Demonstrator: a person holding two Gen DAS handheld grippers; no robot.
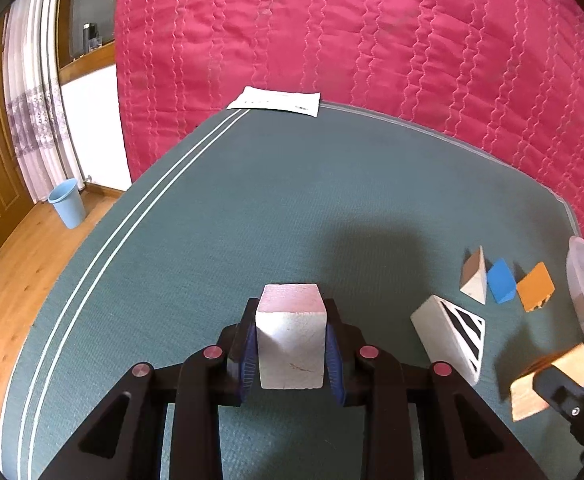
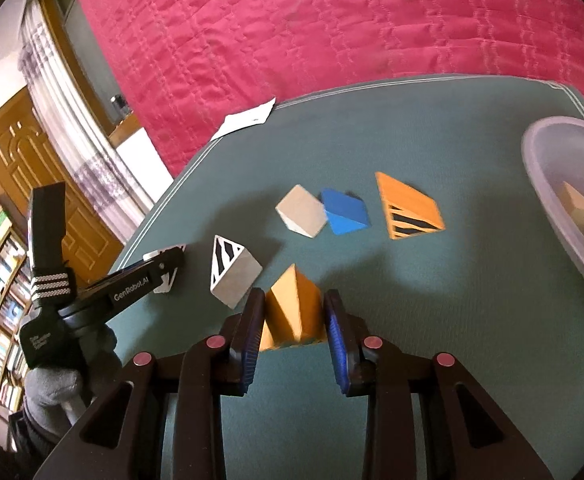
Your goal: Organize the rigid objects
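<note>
My left gripper (image 1: 291,340) is shut on a white wooden block (image 1: 292,336), both pads pressed to its sides just above the green mat (image 1: 252,200). My right gripper (image 2: 295,318) is shut on an orange wedge block (image 2: 292,308), which the left wrist view shows as a tan block (image 1: 547,384) at the lower right. On the mat lie a white zebra-striped wedge (image 2: 234,276), a plain white wedge (image 2: 301,210), a blue wedge (image 2: 343,212) and an orange striped wedge (image 2: 409,208). The left gripper's body (image 2: 132,284) shows at the left, held by a gloved hand (image 2: 52,384).
A clear plastic bowl (image 2: 547,184) with wooden pieces inside sits at the mat's right edge. A white paper (image 1: 276,101) lies at the mat's far edge on the red quilt (image 1: 371,40). A blue bin (image 1: 68,202) stands on the wooden floor at the left, by curtains and a door.
</note>
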